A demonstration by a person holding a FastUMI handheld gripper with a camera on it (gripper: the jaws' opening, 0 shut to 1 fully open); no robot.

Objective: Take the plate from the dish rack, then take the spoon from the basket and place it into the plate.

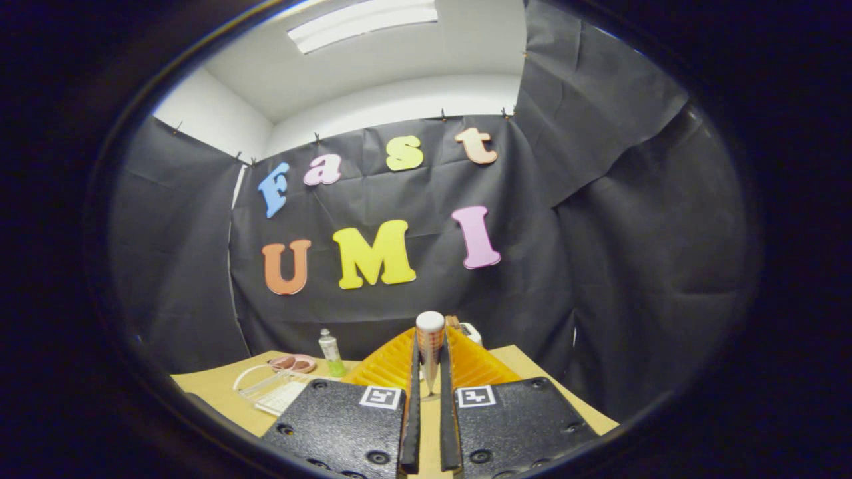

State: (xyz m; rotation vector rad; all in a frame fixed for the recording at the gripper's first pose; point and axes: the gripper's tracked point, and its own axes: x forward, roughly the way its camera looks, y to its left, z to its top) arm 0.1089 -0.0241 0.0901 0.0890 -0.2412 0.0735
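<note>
**Spoon in the claw, plate waiting on the bench**

Black cloth walls close the booth on three sides, with a tan bench (219, 389) running across the lower part of the scene. The claw (430, 426) is closed nearly together on the spoon (430, 346), which stands upright between the fingers, its pale rounded end topmost and its narrow end pointing down; both fingers appear to press its sides.

As I judge it, the plate (293, 363) is already out of the rack: it lies flat on the bench at about ten o'clock from the claw, well apart from it. The spoon looks lifted from the orange basket (393, 362), which sits just beyond the fingers. What remains is carrying the spoon over and setting it into the plate.

A wire dish rack (269, 389) stands just in front of the plate, and a small green bottle (331, 352) stands just beside the plate, between it and the basket. A direct path toward ten o'clock passes over the rack's rim and close by the bottle. Open bench lies at four o'clock, ending in an edge close by.
</note>
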